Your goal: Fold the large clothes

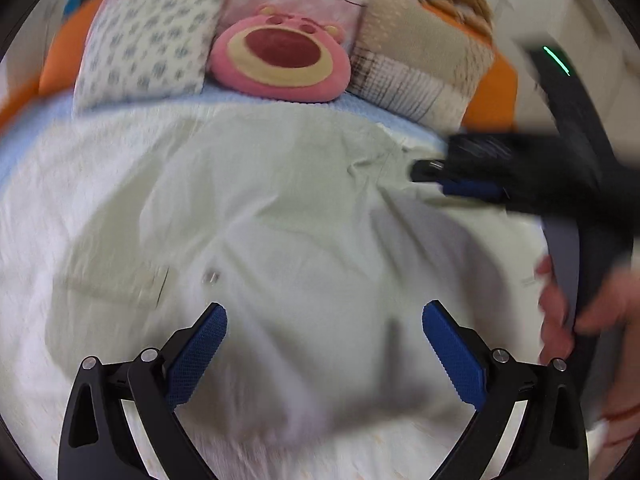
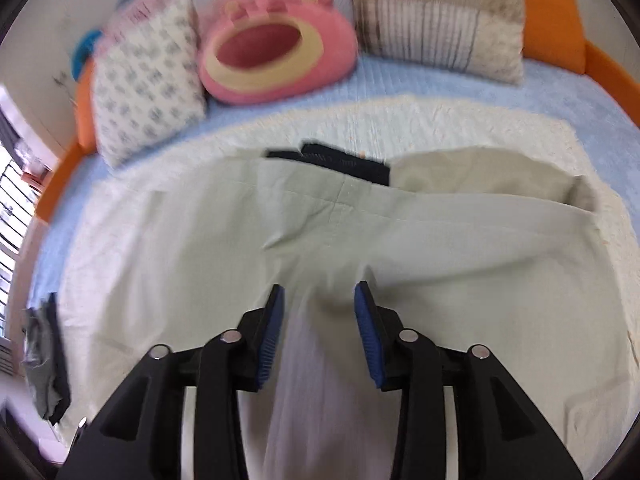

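Cloth is what you are dealing with: a large pale green garment (image 2: 328, 216) spread across a cream sheet (image 2: 500, 128) on the bed, filling the middle of both wrist views. It looks light, thin and limp, so expect it to sag, wrinkle and slide on the sheet rather than keep a line; take it by a seam, hem or corner and lift both sides evenly.

Your left claw (image 1: 324, 344) hangs above the fabric with its jaws wide apart and nothing between them. A chest pocket (image 1: 120, 284) sits at about 9 o'clock from it and a small button (image 1: 211, 277) near 11 o'clock, so you are over the front of a shirt or jacket.

Your right claw (image 2: 320, 320) has its jaws partly apart. A raised ridge of the garment runs up between the pads, but they do not appear to press on it; I judge that fold released, not held. In the left view that claw (image 1: 460, 184) shows at 2 o'clock near the garment's far edge, with your hand (image 1: 560, 312) on its handle at 3 o'clock.

A dark folded item (image 2: 340, 160) lies at 12 o'clock, tucked just behind the garment's top edge. Behind it stand a patterned cushion (image 2: 148, 84) at 10 o'clock, a pink bear plush (image 2: 276, 56) at 12 and a beige cushion (image 2: 440, 36) at 1. They are well apart from your fold, but a far throw of fabric could reach the dark item.
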